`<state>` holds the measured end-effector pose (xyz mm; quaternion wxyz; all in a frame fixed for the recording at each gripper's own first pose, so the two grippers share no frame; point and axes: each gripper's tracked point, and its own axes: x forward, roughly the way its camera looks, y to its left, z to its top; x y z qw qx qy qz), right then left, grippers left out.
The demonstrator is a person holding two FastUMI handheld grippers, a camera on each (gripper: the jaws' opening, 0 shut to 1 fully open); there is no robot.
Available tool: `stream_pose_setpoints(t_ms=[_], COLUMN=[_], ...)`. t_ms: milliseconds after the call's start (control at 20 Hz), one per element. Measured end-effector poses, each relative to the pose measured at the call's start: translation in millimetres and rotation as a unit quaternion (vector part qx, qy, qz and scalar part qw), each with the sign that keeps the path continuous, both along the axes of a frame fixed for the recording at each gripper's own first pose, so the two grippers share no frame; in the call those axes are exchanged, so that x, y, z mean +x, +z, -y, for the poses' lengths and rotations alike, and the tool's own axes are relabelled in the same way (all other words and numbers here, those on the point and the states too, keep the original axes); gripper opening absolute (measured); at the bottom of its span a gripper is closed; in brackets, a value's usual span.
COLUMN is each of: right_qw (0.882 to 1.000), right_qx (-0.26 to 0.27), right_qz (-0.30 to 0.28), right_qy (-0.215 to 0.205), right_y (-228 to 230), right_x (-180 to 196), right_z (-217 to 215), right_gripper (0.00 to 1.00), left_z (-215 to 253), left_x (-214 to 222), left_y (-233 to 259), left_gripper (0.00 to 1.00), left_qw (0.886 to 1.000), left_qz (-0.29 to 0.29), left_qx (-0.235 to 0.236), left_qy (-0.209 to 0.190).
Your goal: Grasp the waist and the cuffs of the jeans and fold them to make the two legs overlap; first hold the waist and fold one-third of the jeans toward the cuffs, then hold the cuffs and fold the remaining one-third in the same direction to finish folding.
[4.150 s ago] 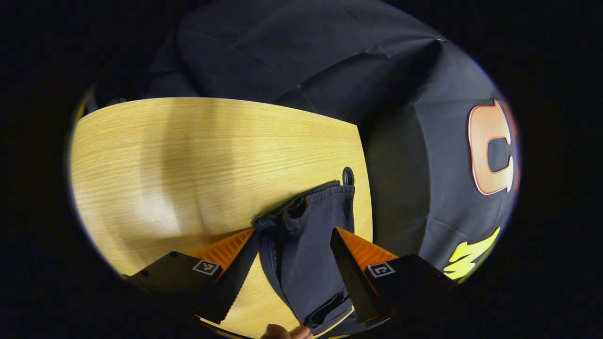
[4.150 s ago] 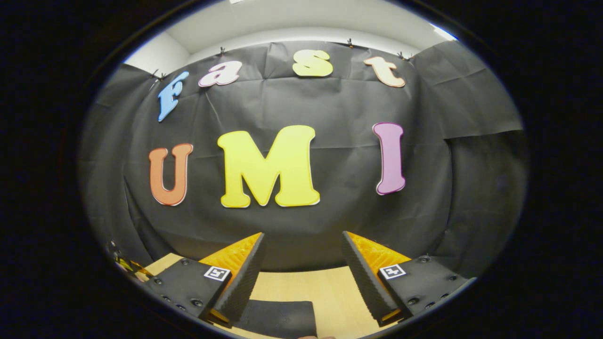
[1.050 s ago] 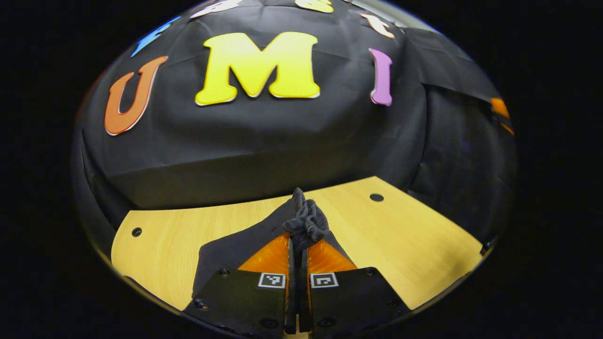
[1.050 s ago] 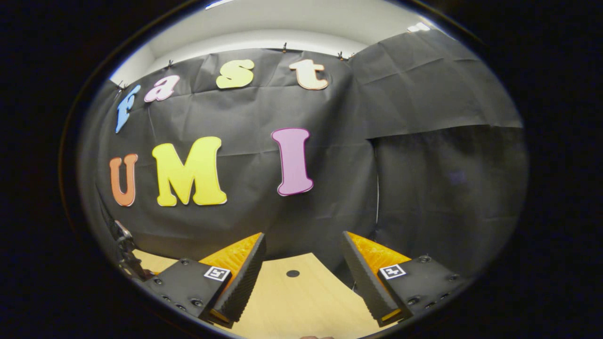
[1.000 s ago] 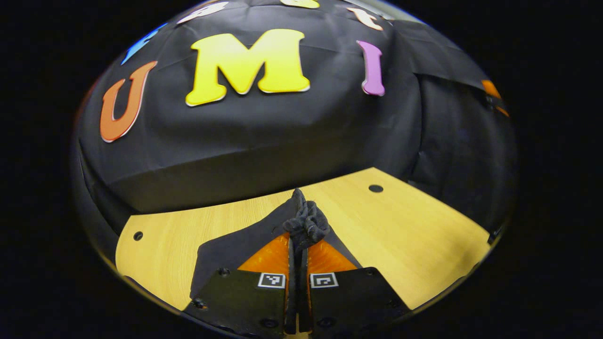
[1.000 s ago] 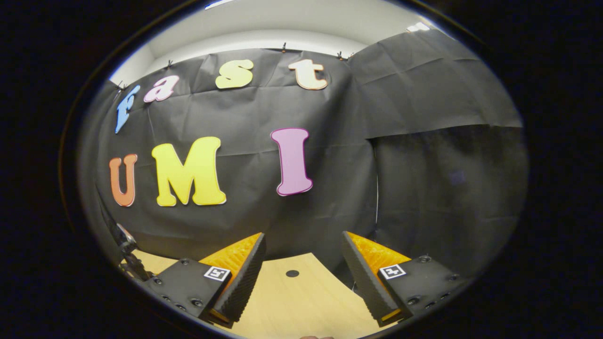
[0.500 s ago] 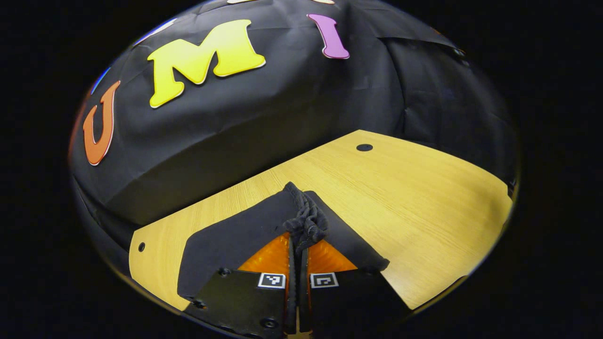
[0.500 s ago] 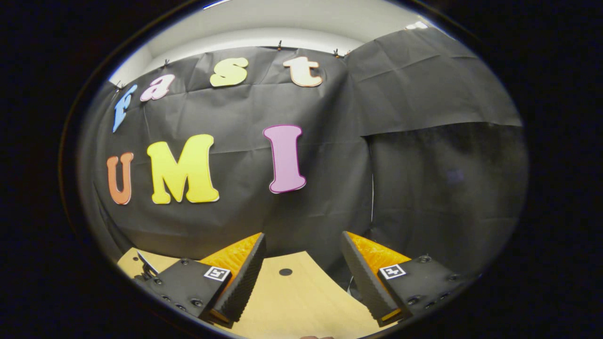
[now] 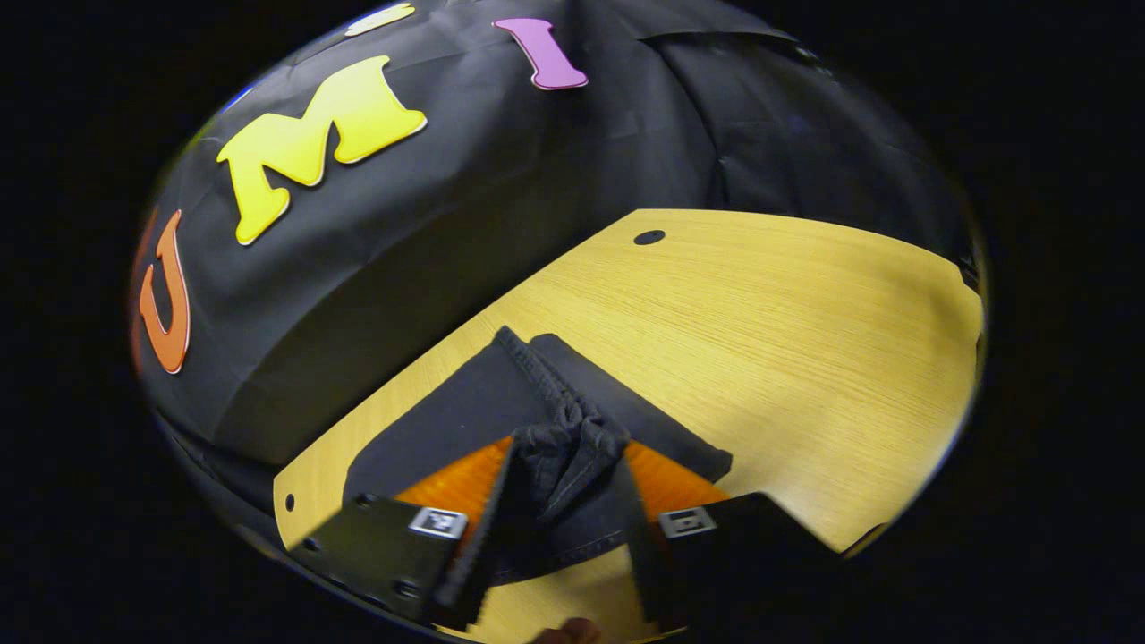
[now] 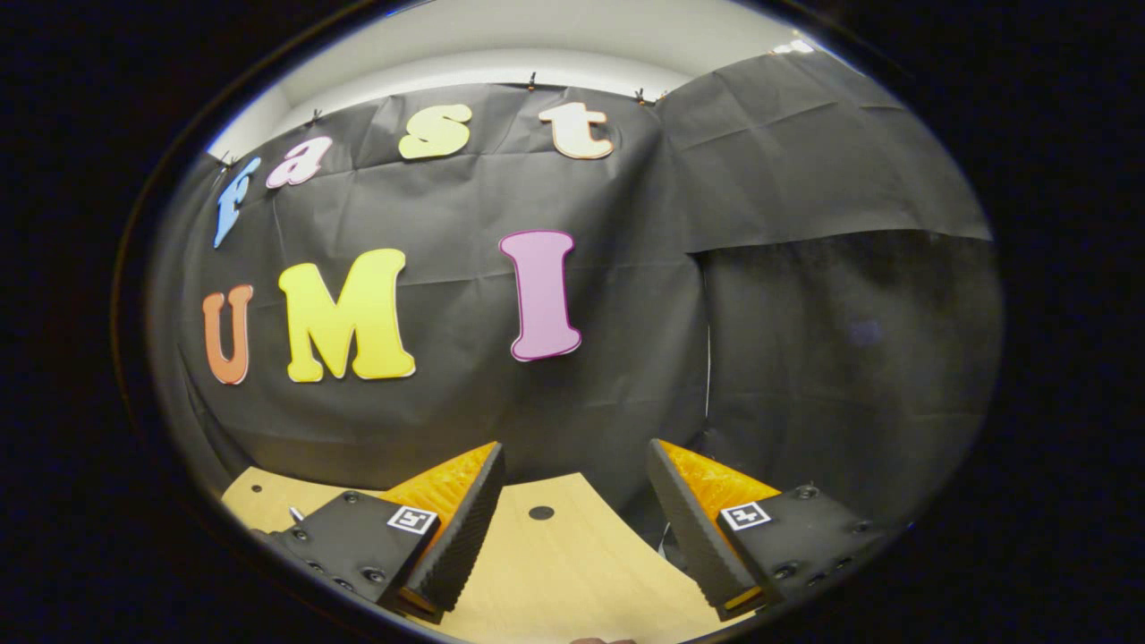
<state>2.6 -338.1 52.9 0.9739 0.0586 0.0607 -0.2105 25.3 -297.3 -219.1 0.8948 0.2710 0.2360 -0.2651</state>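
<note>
1. Tabletop (image 9: 805, 340) of pale, fine-grained wood lies under both grippers, backed by black cloth wall (image 9: 501, 179); we see one small round hole (image 9: 648, 237) near its far edge and one (image 9: 288, 502) near its left corner.
2. We see one pair of dark jeans (image 9: 447, 420) lying flat on the tabletop, with a bunched, puckered hem (image 9: 568, 443) lifted between our left gripper's fingers.
3. Our left gripper (image 9: 559, 528) stands partly open, fingers either side of that bunch; we cannot tell if either presses it.
4. Our right gripper (image 10: 572, 528) stands wide open over bare wood, holding nothing, ribbed pads (image 10: 465, 537) apart.
</note>
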Motion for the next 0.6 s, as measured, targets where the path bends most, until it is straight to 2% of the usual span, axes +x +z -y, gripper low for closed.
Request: stream_pose_setpoints(t_ms=[50, 250, 300, 350, 400, 600], right_qw=[1.0, 1.0, 1.0, 1.0, 1.0, 1.0], right_qx=[-0.003, -0.002, -0.002, -0.003, -0.004, -0.008], right_qz=[-0.001, -0.001, -0.001, -0.001, -0.001, -0.001], right_qy=[-0.001, -0.009, -0.01, -0.011, -0.01, 0.002], right_y=[1.1, 2.9, 4.2, 3.7, 4.6, 5.6], right_x=[-1.2, -8.4, -9.0, -8.3, -7.0, 2.4], right_z=[-0.8, -2.8, -4.6, -7.6, -11.5, -37.3], right_gripper=[0.94, 0.94, 0.99, 0.94, 0.94, 0.94], left_z=[3.1, 12.0, 13.3, 14.4, 14.2, 8.8], left_x=[-0.2, -5.3, -6.6, -6.7, -5.5, 0.9], left_y=[0.6, 7.4, 8.9, 13.4, 19.2, 56.9], left_gripper=[0.77, 0.83, 0.9, 0.93, 0.95, 0.95], left_qw=[1.0, 0.999, 0.999, 0.999, 0.998, 0.995], left_qz=[0.0, -0.01, -0.012, -0.011, -0.01, 0.008], left_qx=[-0.005, -0.035, -0.042, -0.048, -0.056, -0.1], left_qy=[-0.002, -0.01, -0.011, -0.01, -0.01, -0.006])
